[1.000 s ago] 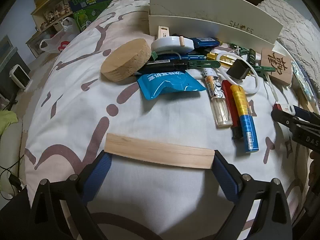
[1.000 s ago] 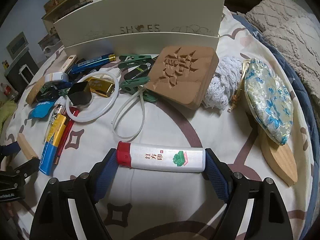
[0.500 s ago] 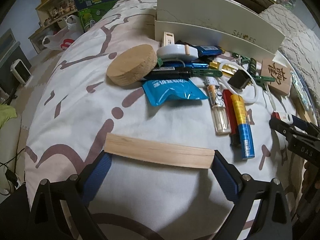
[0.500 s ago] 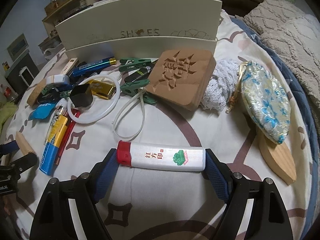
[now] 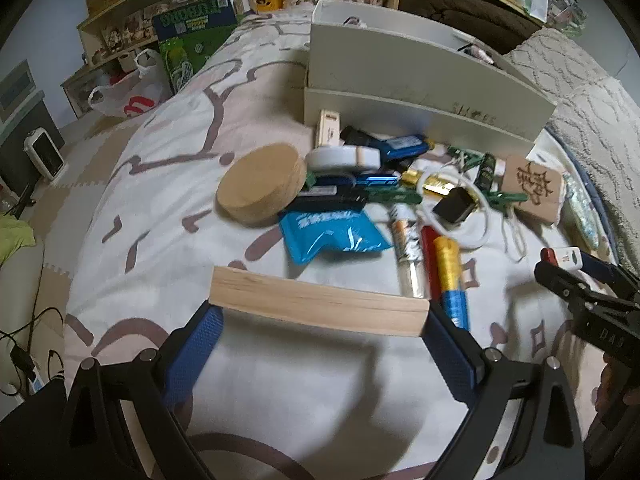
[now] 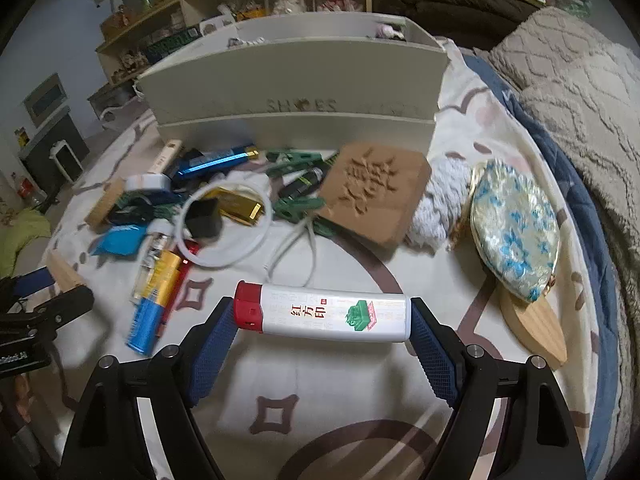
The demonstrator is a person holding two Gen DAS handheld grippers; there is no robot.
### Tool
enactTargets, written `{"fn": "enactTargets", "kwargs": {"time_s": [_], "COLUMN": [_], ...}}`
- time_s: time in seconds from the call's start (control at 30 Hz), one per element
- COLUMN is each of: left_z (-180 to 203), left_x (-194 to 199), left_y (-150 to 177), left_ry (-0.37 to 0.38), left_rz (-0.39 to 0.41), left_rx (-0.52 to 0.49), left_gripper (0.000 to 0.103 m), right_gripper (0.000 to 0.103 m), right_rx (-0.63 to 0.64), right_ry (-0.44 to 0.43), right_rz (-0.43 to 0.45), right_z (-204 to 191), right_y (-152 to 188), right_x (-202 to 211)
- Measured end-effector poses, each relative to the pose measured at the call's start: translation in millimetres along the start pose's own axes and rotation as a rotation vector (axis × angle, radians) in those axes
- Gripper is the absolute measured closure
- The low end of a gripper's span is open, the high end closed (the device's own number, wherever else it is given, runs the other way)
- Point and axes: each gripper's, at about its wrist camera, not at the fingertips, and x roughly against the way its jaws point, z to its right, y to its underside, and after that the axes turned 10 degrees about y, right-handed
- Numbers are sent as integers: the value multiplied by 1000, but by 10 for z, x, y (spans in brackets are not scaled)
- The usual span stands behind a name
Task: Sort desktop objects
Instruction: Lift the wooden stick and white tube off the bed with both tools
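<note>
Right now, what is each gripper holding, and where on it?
Left gripper: wooden strip, clamped end to end. Right gripper: white tube with red cap, jaws on its two ends.

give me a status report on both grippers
Left gripper shut on pale wooden strip. Right gripper shut on white red-capped tube. White storage box ahead, clutter between.

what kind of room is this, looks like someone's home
Most likely a lived-in bedroom or living room: the clutter lies on a patterned quilt, open shelves behind hold dolls and boxes, and a small heater stands on the floor.
</note>
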Motion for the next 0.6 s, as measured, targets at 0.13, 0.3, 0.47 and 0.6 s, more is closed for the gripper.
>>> {"fn": "enactTargets", "kwargs": {"time_s": [0.13, 0.3, 0.47, 0.6], "left_z": [68, 193, 288, 293], "left_x": [82, 160, 247, 308], "left_y": [-69, -168, -337, -513], "left_ry": [12, 38, 53, 61], "left_rz": [17, 34, 56, 83], "left_rx": [-16, -45, -81, -84], "left_gripper": [5, 5, 5, 5], "right_gripper": [19, 19, 19, 19], "right_rx": [32, 33, 46, 48], "right_ry": [3, -1, -2, 7], "right_rz": [38, 79, 130, 157], "right_z": [-64, -73, -61, -4], "right_y": [-65, -115, -254, -409], "right_x": [126, 283, 409, 457]}}
